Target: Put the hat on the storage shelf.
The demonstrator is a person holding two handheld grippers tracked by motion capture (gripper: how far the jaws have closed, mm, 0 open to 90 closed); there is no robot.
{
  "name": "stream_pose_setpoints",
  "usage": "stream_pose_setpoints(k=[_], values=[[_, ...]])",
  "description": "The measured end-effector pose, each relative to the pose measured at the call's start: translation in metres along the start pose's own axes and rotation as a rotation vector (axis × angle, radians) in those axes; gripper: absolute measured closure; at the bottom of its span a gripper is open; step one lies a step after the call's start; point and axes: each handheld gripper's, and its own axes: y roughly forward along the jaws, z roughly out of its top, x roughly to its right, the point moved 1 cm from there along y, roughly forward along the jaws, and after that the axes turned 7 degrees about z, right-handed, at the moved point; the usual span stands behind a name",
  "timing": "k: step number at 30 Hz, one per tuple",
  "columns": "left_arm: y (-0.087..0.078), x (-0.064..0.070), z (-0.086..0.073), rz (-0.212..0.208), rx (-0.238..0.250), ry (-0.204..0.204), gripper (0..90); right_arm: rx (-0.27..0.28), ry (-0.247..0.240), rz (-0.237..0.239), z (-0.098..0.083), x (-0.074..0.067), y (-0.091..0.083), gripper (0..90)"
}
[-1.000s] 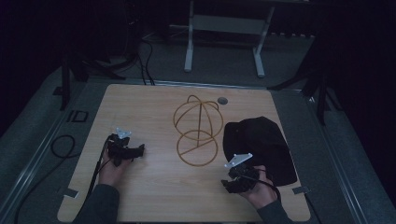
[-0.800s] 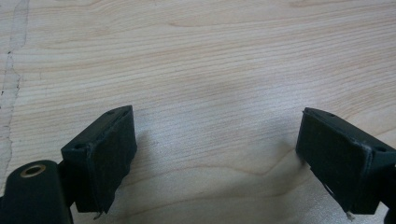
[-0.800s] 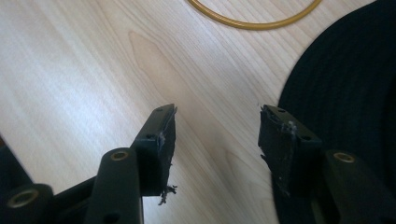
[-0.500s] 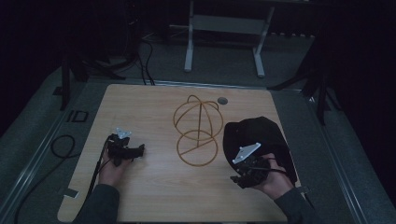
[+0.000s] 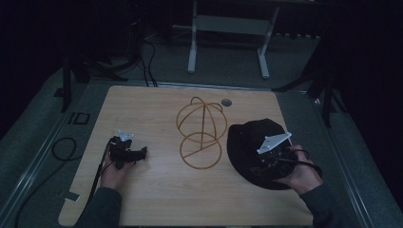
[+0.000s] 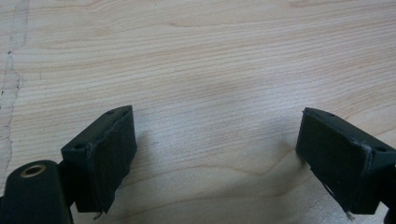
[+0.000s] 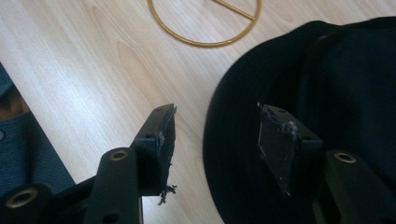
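A black brimmed hat [image 5: 252,140] lies flat on the right side of the wooden table [image 5: 157,199]. Left of it stands a gold wire hat stand [image 5: 199,133], a dome over a ring base. My right gripper [image 5: 266,159] hovers above the hat's near part, held by a hand. In the right gripper view my right gripper [image 7: 215,112] is open, one jaw over bare wood, the other over the hat [image 7: 336,93], with the brim edge below the gap and the stand's ring [image 7: 205,45] farther off. My left gripper [image 5: 138,154] rests at the table's left, and in its own view the left gripper [image 6: 217,114] stands open over bare wood.
A round cable hole [image 5: 226,102] sits near the table's far edge. A cable [image 5: 62,147] loops on the floor to the left. A grey metal frame [image 5: 192,42] stands on the floor beyond the table.
My right gripper has risen and moved from the table's near edge up over the hat. The left gripper has stayed where it was.
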Motion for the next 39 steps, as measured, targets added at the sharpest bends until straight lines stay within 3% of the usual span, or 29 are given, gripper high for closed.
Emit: stream_pose_setpoints(k=[4, 9, 24, 34, 39], values=[[0.0, 0.0, 0.0, 0.0, 0.0, 0.0, 12.5, -0.006, -0.002, -0.024, -0.002, 0.005, -0.007, 45.2], [0.0, 0.0, 0.0, 0.0, 0.0, 0.0, 12.5, -0.004, 0.03, -0.051, -0.006, 0.018, -0.017, 44.1], [0.0, 0.0, 0.0, 0.0, 0.0, 0.0, 12.5, -0.03, 0.105, -0.11, -0.023, 0.055, -0.034, 30.2], [0.0, 0.0, 0.0, 0.0, 0.0, 0.0, 12.5, -0.06, 0.186, -0.134, -0.041, 0.074, -0.035, 17.5], [0.0, 0.0, 0.0, 0.0, 0.0, 0.0, 12.5, -0.087, 0.219, -0.148, -0.05, 0.082, -0.031, 15.7]])
